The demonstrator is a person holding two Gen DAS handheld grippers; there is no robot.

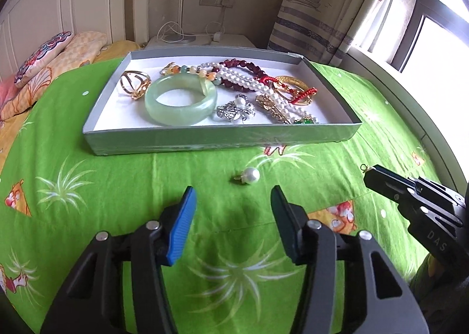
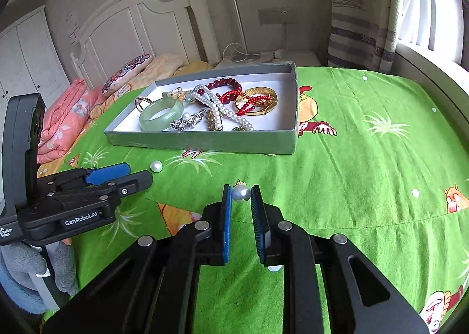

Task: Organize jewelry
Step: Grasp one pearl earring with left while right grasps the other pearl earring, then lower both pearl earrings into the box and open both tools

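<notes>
Two pearls (image 2: 241, 193) outside box (image 1: 222, 140): one pinched between right gripper (image 2: 241, 194) pads for carrying; other (image 1: 251, 175) on bedspread just ahead of left gripper (image 1: 233, 196), spread wide, apparently for grasping.

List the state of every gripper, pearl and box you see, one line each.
Left gripper: open, empty, aimed at the loose pearl.
Right gripper: shut on the held pearl.
Held pearl: pinched between the right fingertips, its gold cap pointing away from the camera.
Loose pearl: lying on the green bedsheet, outside the box.
Box: open, no lid, holding jewelry.
Jade bangle: lying flat in the box.
</notes>
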